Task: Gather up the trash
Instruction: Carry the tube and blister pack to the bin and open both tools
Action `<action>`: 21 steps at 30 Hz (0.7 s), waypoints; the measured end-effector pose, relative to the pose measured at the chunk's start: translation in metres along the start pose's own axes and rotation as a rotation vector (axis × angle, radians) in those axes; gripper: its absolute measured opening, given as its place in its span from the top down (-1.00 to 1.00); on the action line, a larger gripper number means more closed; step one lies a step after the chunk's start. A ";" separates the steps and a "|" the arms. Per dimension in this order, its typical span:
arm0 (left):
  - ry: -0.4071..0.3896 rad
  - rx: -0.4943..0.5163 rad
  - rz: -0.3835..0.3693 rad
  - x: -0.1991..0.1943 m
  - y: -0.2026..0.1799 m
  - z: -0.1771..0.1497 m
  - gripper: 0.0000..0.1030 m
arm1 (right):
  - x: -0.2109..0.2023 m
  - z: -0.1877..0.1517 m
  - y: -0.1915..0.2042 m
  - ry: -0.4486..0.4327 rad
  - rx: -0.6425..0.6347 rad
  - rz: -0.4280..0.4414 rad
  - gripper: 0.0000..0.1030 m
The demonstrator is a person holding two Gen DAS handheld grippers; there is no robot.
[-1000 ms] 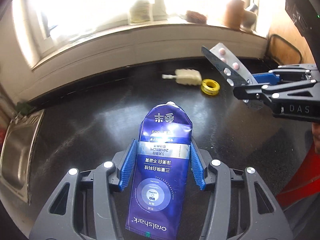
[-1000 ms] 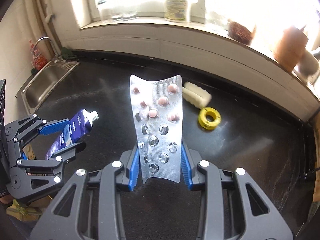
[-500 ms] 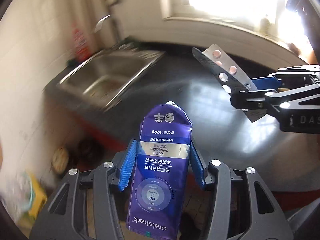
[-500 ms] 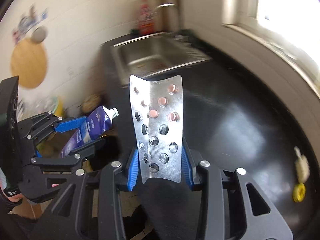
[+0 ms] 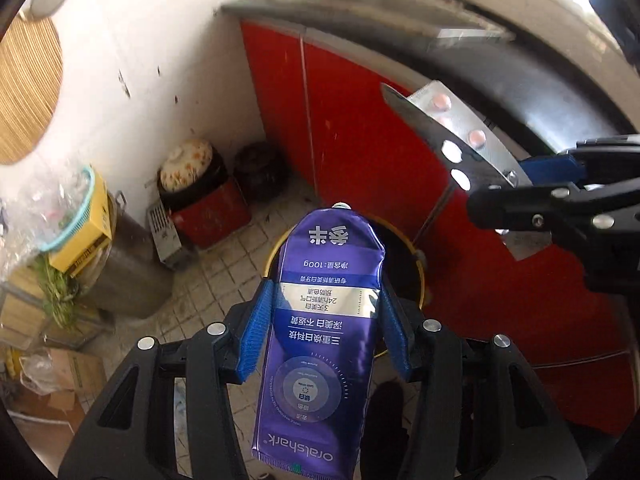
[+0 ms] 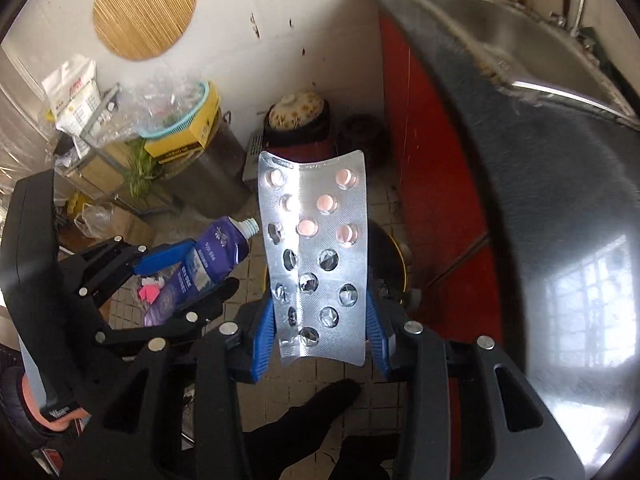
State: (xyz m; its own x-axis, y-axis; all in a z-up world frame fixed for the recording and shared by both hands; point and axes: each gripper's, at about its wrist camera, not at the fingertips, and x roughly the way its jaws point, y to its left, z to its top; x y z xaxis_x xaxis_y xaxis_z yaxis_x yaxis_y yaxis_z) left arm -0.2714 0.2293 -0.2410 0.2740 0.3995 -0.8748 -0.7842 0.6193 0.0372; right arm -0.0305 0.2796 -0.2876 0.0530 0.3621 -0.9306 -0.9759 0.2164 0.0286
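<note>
The left claw [image 5: 324, 332] pinches a soft, light toothpaste tube [image 5: 320, 344] by its flattened middle, the right claw [image 6: 320, 332] grips a thin, springy blister pack [image 6: 316, 256] edgewise, both hanging over the yellow-rimmed bin [image 5: 416, 272].

Your left gripper [image 5: 324, 324] and right gripper [image 6: 320, 320] are matte black frames with round silver screws, and each one ends in ribbed blue finger pads [image 5: 256, 332].
</note>
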 end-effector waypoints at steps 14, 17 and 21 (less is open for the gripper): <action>-0.002 -0.037 -0.021 0.069 0.013 -0.010 -0.75 | 0.067 0.010 -0.019 0.094 0.019 -0.023 -0.34; 0.019 -0.047 -0.004 0.069 0.017 -0.008 -0.75 | 0.059 0.013 -0.018 0.080 0.014 -0.026 -0.42; 0.019 -0.046 -0.005 0.047 0.019 -0.006 -0.75 | 0.025 0.012 -0.018 0.046 0.024 -0.020 -0.44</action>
State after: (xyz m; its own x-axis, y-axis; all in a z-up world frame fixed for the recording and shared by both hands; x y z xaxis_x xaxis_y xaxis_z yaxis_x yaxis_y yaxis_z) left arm -0.2771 0.2556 -0.2843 0.2676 0.3836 -0.8839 -0.8078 0.5893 0.0112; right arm -0.0092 0.2953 -0.3072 0.0616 0.3153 -0.9470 -0.9694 0.2447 0.0185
